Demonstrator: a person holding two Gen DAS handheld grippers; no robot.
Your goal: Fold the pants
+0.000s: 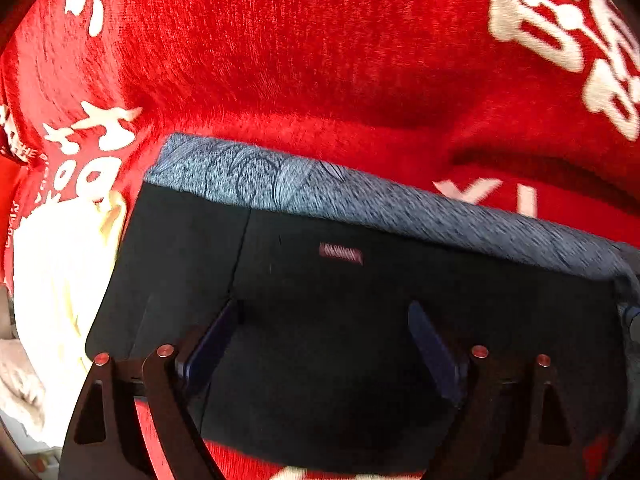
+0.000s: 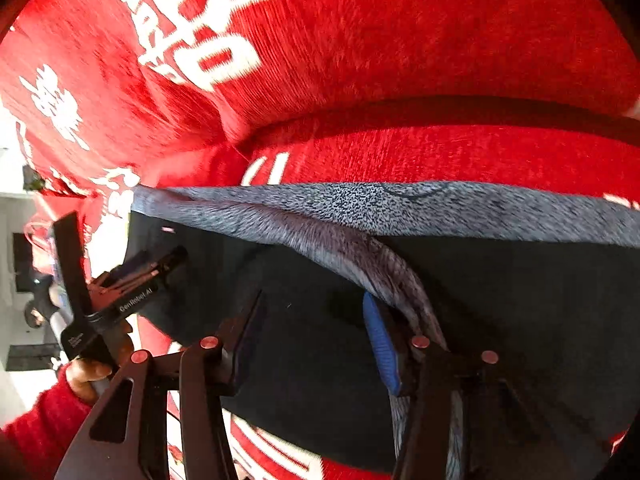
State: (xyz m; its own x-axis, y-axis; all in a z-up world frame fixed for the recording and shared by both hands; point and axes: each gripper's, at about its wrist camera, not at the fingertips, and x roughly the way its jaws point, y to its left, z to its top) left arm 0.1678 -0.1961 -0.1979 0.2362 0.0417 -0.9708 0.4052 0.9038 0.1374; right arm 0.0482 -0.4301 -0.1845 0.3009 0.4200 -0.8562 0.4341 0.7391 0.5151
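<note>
Holding now: both jaws spread, nothing pinched, over black pants.
Left hand-held gripper: lower onto flat cloth.
Right hand-held gripper: pinch near grey waistband, on red blanket.

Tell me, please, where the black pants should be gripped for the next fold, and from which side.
Grip the black pants at the grey waistband, coming from above. There the band makes a thick, clear edge lying flat on the red blanket, and one end already lifts into a ridge which jaws could pinch.
</note>
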